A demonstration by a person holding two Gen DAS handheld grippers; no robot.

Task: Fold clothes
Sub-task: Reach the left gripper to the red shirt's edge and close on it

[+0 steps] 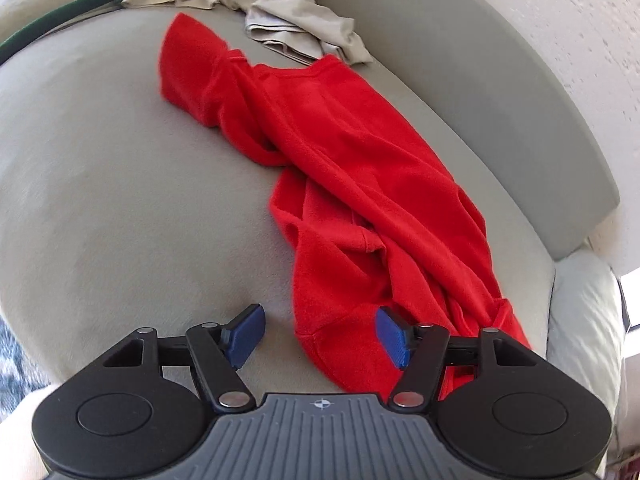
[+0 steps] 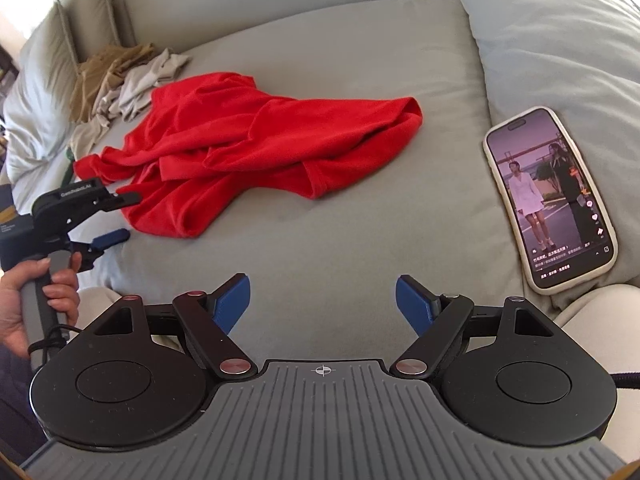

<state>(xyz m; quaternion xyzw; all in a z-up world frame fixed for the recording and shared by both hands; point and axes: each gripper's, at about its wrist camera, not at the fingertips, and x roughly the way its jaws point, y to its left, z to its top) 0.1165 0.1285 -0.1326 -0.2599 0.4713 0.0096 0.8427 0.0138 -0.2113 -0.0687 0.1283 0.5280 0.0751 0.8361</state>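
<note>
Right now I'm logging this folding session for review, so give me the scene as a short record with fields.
surface: grey upholstered sofa seat
garment: crumpled red fleece sweater, unfolded
other laundry: beige clothes pile behind it
left hand-held gripper: open at sweater's near hem corner
right hand-held gripper: open, over bare seat
nearby: lit cream-cased smartphone against grey cushion

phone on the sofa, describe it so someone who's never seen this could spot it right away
Start from the grey sofa with the crumpled red top in the middle of its seat. To the right of the top, the phone leans against a pale cushion. It is the only hard, glossy thing among the fabrics, in a cream case, with its screen lit and showing two standing figures.
</note>
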